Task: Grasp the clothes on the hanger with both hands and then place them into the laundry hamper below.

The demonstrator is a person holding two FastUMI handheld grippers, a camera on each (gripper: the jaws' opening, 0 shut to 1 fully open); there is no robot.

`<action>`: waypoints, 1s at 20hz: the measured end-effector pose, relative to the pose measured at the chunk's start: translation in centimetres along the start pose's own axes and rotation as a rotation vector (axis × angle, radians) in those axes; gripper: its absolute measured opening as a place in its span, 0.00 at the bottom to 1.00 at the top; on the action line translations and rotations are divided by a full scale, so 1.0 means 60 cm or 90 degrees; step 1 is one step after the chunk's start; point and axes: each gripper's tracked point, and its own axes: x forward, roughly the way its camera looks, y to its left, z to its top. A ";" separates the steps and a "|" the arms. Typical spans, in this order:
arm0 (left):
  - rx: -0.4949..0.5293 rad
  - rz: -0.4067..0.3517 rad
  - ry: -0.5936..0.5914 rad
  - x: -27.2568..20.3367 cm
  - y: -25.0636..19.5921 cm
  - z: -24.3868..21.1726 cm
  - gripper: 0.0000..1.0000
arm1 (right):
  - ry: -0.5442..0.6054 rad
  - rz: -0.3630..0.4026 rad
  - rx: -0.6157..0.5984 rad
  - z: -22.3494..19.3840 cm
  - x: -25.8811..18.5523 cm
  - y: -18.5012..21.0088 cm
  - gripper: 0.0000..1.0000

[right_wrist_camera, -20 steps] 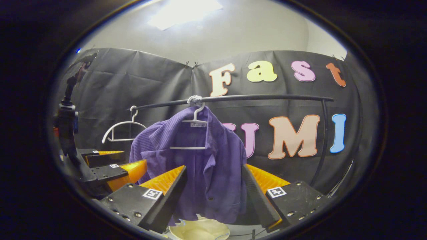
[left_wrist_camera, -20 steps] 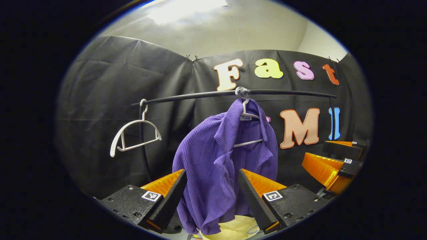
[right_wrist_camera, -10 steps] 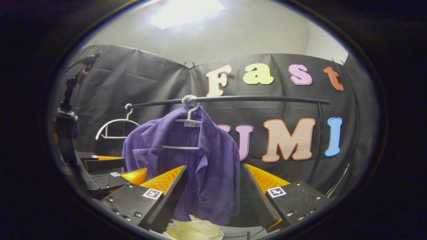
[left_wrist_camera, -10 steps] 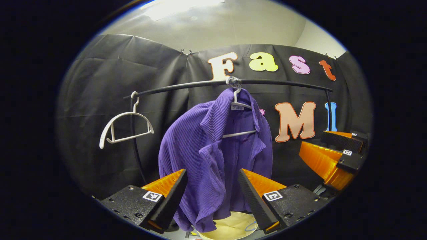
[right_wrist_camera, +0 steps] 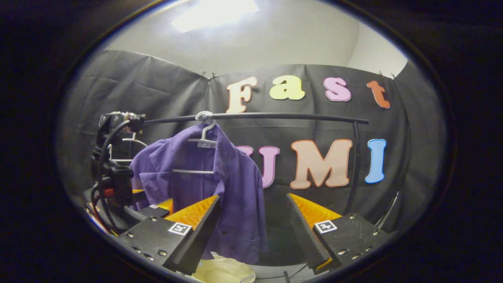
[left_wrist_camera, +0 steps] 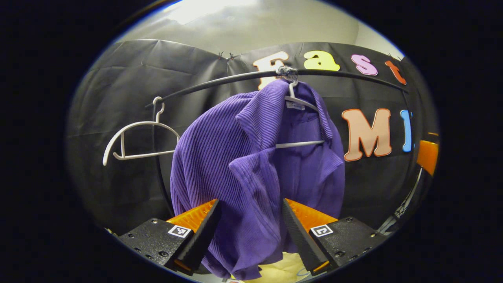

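A purple ribbed shirt (left_wrist_camera: 251, 157) hangs on a white hanger (left_wrist_camera: 300, 143) from a black rail (left_wrist_camera: 220, 80). My left gripper (left_wrist_camera: 249, 224) is open and close to the shirt. The shirt's front hem shows between its fingers; I cannot tell whether they touch it. In the right gripper view the shirt (right_wrist_camera: 196, 184) hangs left of centre. My right gripper (right_wrist_camera: 251, 220) is open, with the shirt's right edge by its left finger (right_wrist_camera: 196, 224) and nothing held. The left gripper (right_wrist_camera: 118, 177) with its cables sits at the shirt's left side. The pale yellow hamper (left_wrist_camera: 283, 271) (right_wrist_camera: 224, 271) stands below the shirt.
An empty white hanger (left_wrist_camera: 133, 137) hangs at the rail's left end beside the rack's upright post (left_wrist_camera: 159, 173). The rack's right post (right_wrist_camera: 353, 165) stands right of the shirt. An orange part of the other gripper (left_wrist_camera: 428, 155) shows at the far right.
My left gripper has moved closer to the shirt, which looks larger and higher. In the right gripper view the shirt has slid left and the left gripper has come in beside it.
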 end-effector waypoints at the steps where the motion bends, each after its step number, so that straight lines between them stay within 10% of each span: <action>1: 0.008 0.006 -0.004 0.010 0.004 0.002 0.93 | -0.001 -0.008 0.008 0.000 -0.002 -0.007 0.96; 3: 0.016 0.008 -0.012 0.028 0.004 0.004 0.80 | -0.003 -0.021 0.013 -0.002 -0.007 -0.022 0.96; 8: 0.025 0.001 -0.012 0.044 0.003 0.006 0.11 | 0.010 -0.041 0.008 -0.017 -0.011 -0.046 0.96; 20: -0.021 -0.060 0.005 0.026 0.002 0.031 0.00 | 0.025 -0.017 0.002 -0.036 0.014 -0.042 0.98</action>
